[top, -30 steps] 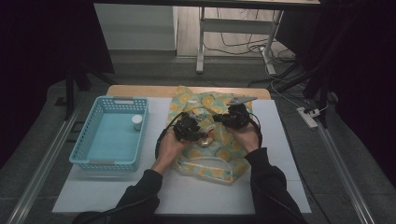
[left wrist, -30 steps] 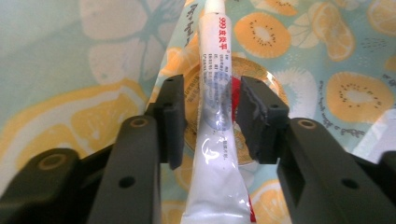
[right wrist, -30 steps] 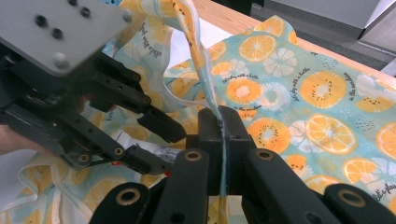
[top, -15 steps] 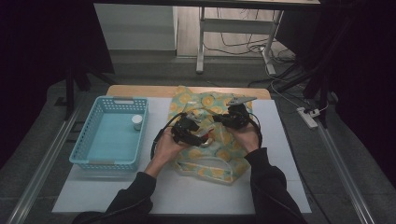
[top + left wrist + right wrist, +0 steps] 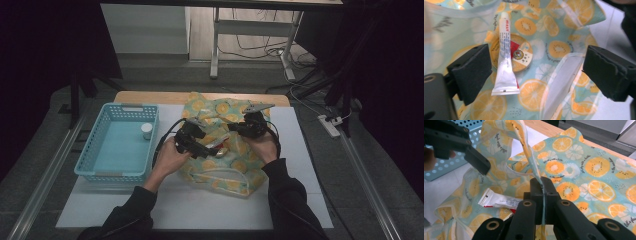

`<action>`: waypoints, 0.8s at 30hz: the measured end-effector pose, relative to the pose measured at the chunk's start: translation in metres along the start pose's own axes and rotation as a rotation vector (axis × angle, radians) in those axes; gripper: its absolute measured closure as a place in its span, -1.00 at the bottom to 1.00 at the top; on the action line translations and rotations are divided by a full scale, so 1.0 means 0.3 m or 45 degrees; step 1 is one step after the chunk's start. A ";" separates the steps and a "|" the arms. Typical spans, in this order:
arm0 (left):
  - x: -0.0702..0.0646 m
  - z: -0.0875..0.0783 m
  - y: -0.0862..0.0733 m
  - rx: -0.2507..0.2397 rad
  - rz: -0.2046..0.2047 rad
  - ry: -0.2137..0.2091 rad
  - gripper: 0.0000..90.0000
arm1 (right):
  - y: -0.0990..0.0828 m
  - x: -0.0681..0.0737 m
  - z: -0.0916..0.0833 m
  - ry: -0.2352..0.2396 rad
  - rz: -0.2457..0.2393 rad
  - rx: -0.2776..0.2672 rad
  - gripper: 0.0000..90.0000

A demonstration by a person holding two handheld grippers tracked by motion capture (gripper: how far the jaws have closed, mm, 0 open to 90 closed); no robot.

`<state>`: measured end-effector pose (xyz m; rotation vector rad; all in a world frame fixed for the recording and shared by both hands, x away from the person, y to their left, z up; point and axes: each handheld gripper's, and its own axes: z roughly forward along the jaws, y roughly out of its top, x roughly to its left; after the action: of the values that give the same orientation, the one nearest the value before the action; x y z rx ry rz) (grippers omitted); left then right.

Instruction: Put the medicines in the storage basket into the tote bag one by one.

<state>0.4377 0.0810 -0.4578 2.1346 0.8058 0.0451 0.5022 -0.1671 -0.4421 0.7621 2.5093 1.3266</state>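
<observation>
Since 0.5 s ago the left gripper (image 5: 197, 141) has barely shifted, staying low over the turquoise fabric bag printed with orange slices (image 5: 240, 165) at the centre of the high view, while the right gripper (image 5: 239, 127) keeps its place just right of it.

1 bag lies on the white table top (image 5: 300, 165). 1 light blue perforated plastic basket (image 5: 107, 170) sits at centre left, with 1 small white-capped bottle (image 5: 146, 130) standing in its upper right corner.

In the left gripper view, 1 white squeeze tube with red and blue print (image 5: 504, 62) lies inside the bag's opening, across 1 round yellow tin with a red label (image 5: 520, 53). The tube's long axis runs almost vertically in that frame, cap toward the upper edge, flat crimped end toward the bottom. The left gripper's 2 jaws stand wide apart, 1 on each side of the tube, touching neither item.

In the right gripper view, the right gripper's 2 jaws are pressed together on the bag's rim (image 5: 534, 173), lifting it upward.
</observation>
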 end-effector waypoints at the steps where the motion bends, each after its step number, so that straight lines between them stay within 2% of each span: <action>1: 0.004 -0.010 -0.003 -0.005 -0.002 0.000 -0.88 | 0.000 0.000 0.000 0.001 0.000 -0.002 0.97; 4: 0.019 -0.039 -0.014 -0.004 -0.002 0.016 -0.97 | 0.001 0.001 0.000 0.002 -0.001 -0.003 0.97; 8: 0.040 -0.079 -0.032 -0.004 0.002 0.063 -0.98 | 0.001 0.003 0.001 0.003 0.001 0.001 0.97; 14: 0.072 -0.147 -0.059 -0.023 -0.024 0.102 -0.97 | 0.001 0.003 0.002 0.001 0.000 0.002 0.97; 24: 0.150 -0.255 -0.115 -0.046 -0.087 0.228 -1.00 | 0.000 0.005 0.006 0.000 -0.005 0.003 0.97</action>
<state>0.4324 0.1749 -0.4434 2.0881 0.9743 0.2155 0.5017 -0.1652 -0.4430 0.7573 2.5116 1.3231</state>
